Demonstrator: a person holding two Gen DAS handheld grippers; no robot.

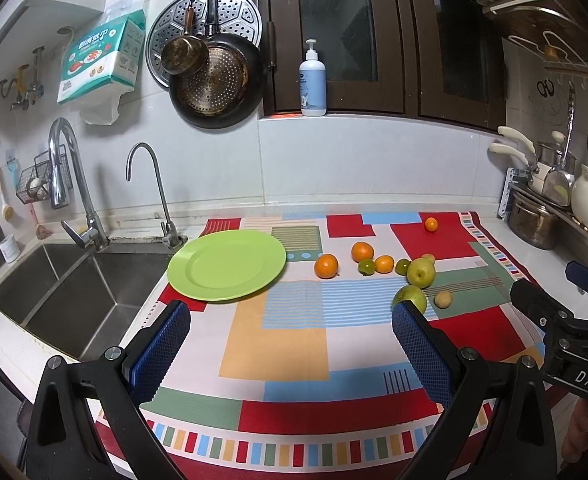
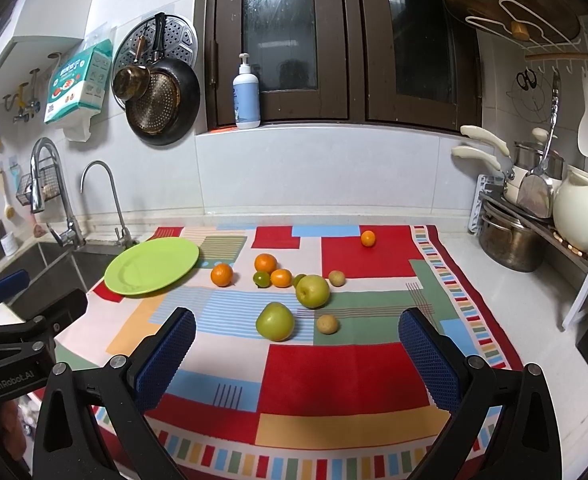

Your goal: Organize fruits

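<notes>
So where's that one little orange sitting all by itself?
The lone orange sits on a red patch at the far right corner of the patterned cloth, well behind the fruit cluster and near the steel pot; in the left wrist view it's upper right.

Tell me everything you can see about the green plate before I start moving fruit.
The green plate is round, lime green and glossy, plastic by its look, with a broad flat rim around a shallow well. It lies upright and holds nothing. It sits at the left edge of the patterned cloth, next to the sink, its left side seeming to overhang the cloth toward the basin. No fruit touches it; the nearest orange lies apart to its right. Neither gripper touches it.
</notes>
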